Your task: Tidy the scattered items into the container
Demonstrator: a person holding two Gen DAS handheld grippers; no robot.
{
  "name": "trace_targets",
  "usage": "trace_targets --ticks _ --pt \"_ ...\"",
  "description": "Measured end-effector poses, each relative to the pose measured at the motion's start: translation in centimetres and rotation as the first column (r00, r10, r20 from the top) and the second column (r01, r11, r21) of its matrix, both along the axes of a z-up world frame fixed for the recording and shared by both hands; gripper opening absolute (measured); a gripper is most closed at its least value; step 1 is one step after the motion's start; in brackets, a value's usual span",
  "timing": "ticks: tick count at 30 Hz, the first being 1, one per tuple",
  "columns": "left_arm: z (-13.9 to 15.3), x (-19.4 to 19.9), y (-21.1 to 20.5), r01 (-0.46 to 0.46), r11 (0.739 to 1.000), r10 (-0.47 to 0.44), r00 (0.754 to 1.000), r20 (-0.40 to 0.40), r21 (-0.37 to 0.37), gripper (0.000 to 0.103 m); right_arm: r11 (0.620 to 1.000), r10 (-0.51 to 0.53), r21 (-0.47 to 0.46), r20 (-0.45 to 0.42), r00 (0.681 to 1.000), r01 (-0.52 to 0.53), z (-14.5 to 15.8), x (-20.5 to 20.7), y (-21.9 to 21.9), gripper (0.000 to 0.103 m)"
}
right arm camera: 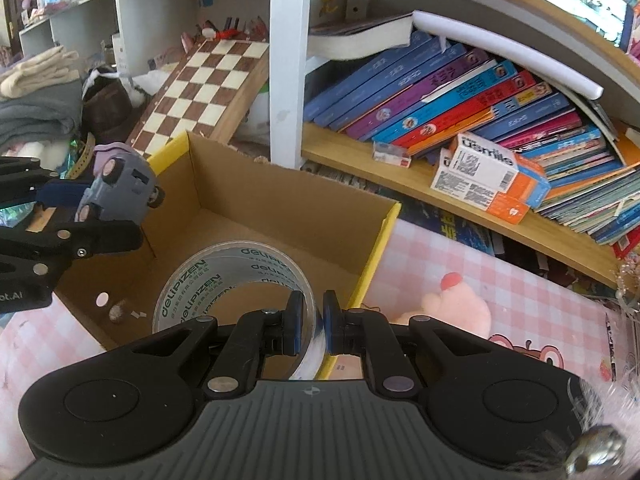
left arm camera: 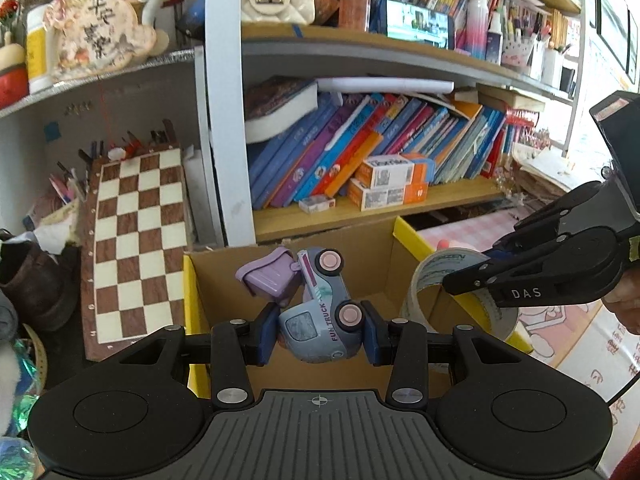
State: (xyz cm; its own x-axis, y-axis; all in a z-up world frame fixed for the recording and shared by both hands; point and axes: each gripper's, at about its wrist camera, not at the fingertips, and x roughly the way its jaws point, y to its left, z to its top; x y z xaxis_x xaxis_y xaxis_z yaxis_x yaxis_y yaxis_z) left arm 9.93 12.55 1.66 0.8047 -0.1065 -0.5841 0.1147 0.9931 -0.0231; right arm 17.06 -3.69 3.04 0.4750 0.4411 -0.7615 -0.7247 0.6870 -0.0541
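My left gripper [left arm camera: 320, 334] is shut on a blue-grey toy truck [left arm camera: 316, 320] with a purple tipper and pink wheels, held above the open cardboard box [left arm camera: 224, 276] with yellow rims. The truck also shows in the right wrist view [right arm camera: 120, 192], over the box's left wall. My right gripper [right arm camera: 311, 326] is shut on the wall of a clear packing tape roll [right arm camera: 224, 276], held over the box [right arm camera: 280, 208] near its right rim. In the left wrist view the tape roll [left arm camera: 432, 280] and the right gripper [left arm camera: 480, 276] are at the box's right side.
A bookshelf with slanted books [left arm camera: 360, 140] and small cartons [right arm camera: 488, 176] stands behind the box. A chessboard [left arm camera: 136, 240] leans at the left. A pink plush [right arm camera: 456, 308] lies on the pink checked cloth [right arm camera: 520, 300] right of the box. Small bits lie on the box floor [right arm camera: 116, 312].
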Motion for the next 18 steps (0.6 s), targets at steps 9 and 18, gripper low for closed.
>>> trace_targets --ticks 9,18 --pt "-1.8 1.7 -0.1 0.011 1.0 -0.01 0.999 -0.051 0.016 0.041 0.998 0.046 -0.043 -0.02 0.999 -0.047 -1.9 1.0 1.5 0.01" --pt "-3.5 2.9 -0.5 0.029 0.999 -0.025 0.995 -0.096 0.036 0.041 0.991 0.096 -0.091 -0.028 0.995 -0.098 -3.5 1.4 2.6 0.01"
